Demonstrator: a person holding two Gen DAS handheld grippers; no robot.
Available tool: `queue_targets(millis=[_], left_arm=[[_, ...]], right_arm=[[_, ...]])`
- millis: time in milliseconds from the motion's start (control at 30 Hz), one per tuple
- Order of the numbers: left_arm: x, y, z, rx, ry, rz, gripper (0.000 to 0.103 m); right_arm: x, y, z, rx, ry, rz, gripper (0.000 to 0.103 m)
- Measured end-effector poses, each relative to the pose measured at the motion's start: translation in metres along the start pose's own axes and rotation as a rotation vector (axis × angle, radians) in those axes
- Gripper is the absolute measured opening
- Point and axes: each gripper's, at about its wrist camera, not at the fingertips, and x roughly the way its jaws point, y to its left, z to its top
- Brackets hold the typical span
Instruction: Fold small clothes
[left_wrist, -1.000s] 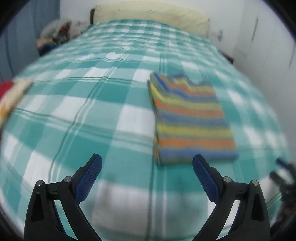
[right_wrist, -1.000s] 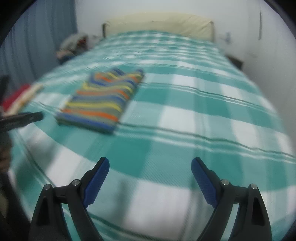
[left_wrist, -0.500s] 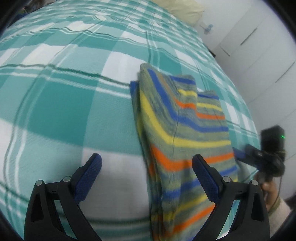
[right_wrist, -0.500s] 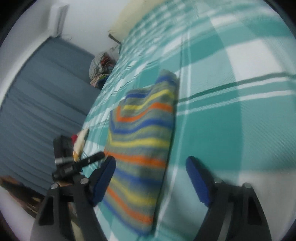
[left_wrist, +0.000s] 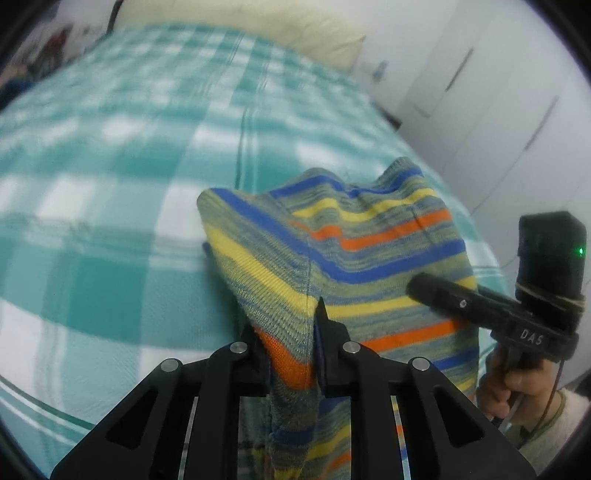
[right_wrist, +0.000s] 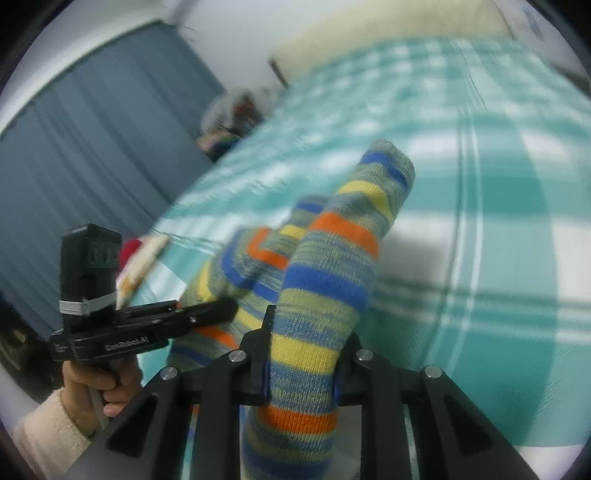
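A folded striped knit garment (left_wrist: 369, 243), with blue, yellow, orange and grey-green bands, lies on the teal and white checked bedspread (left_wrist: 110, 221). My left gripper (left_wrist: 290, 354) is shut on its near left corner and lifts that edge. My right gripper (right_wrist: 301, 354) is shut on the near right corner of the striped garment (right_wrist: 325, 273), which bunches up between the jaws. Each gripper shows in the other's view: the right gripper at the right of the left wrist view (left_wrist: 480, 306), the left gripper at the left of the right wrist view (right_wrist: 147, 325).
A cream pillow (left_wrist: 258, 26) lies at the head of the bed. White wardrobe doors (left_wrist: 498, 110) stand along the right side. A blue curtain (right_wrist: 92, 147) hangs on the left, with a pile of clothes (right_wrist: 229, 122) by it. A red and cream cloth (right_wrist: 140, 258) lies at the bed's left edge.
Both grippers have moved in to the garment's near edge and shut on its two corners. The near edge is now raised off the bed.
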Motion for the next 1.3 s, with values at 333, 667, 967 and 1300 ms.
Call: queue_targets(millis=[333, 667, 967, 1300], left_arm=[[0.024, -0.002, -0.041, 0.029, 0.028, 0.327, 0.087], [-0.092, -0.094, -0.106, 0.174, -0.253, 0.527, 0.103], [-0.143, -0.16, -0.13, 0.13, -0.298, 0.594, 0.103], [-0.164, -0.193, -0.181, 0.16, -0.26, 0.642, 0.103]], right_arm=[[-0.029, -0.05, 0.013, 0.054, 0.014, -0.258, 0.085], [-0.128, -0.037, -0.083, -0.078, 0.036, -0.579, 0.092], [-0.196, 0.06, -0.113, -0.238, -0.033, -0.612, 0.1], [-0.232, 0.115, -0.165, -0.222, -0.055, -0.587, 0.102]])
